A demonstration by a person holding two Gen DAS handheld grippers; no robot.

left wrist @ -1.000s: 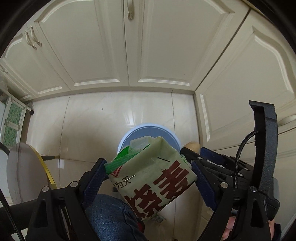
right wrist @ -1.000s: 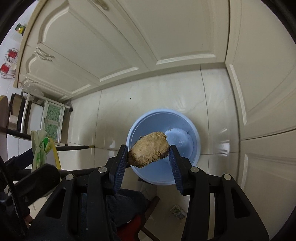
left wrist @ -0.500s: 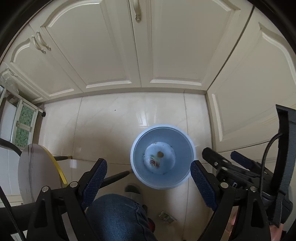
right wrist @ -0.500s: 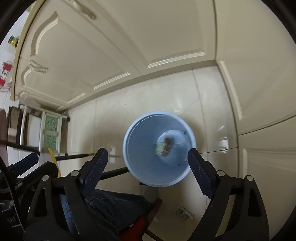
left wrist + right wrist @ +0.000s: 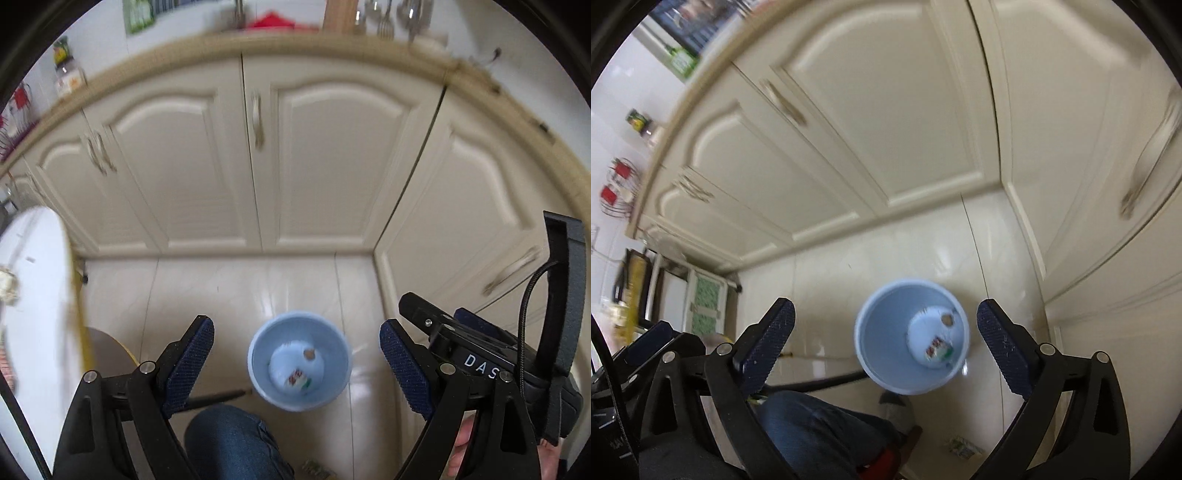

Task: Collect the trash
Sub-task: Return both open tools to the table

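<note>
Looking down, nearest: a knee in blue jeans [image 5: 236,439] fills the bottom edge, between the bases of both tools.
Left gripper [image 5: 297,363]: jaws spread wide, nothing between the blue pads; the bin shows in the gap, far below them.
Right gripper [image 5: 886,347]: jaws have just been opening and now stand wide apart, with nothing between them; its pads touch nothing.
Right tool seen from the left view: its black body [image 5: 480,354] sits low on the right, with a cable looping over it and a hand [image 5: 546,458] under it.
Blue bin [image 5: 299,360]: stands upright on the glossy cream floor tiles [image 5: 236,291], below and beyond both sets of fingers, well apart from them.
Trash in the bin: a packet with red and green print [image 5: 938,349] lies on the pale bottom, and a small brown lump [image 5: 946,319] lies just beside it, nearer the far wall.
Scrap on the floor: a small printed wrapper [image 5: 964,446] lies outside the bin, near the person's foot.
Left edge: a white round tabletop with a yellow rim [image 5: 40,295], blurred.
Farther back: cream cabinet doors [image 5: 184,173] meet in a corner behind the bin.
Farthest: the countertop edge [image 5: 332,40] with blurred jars and utensils above it.
</note>
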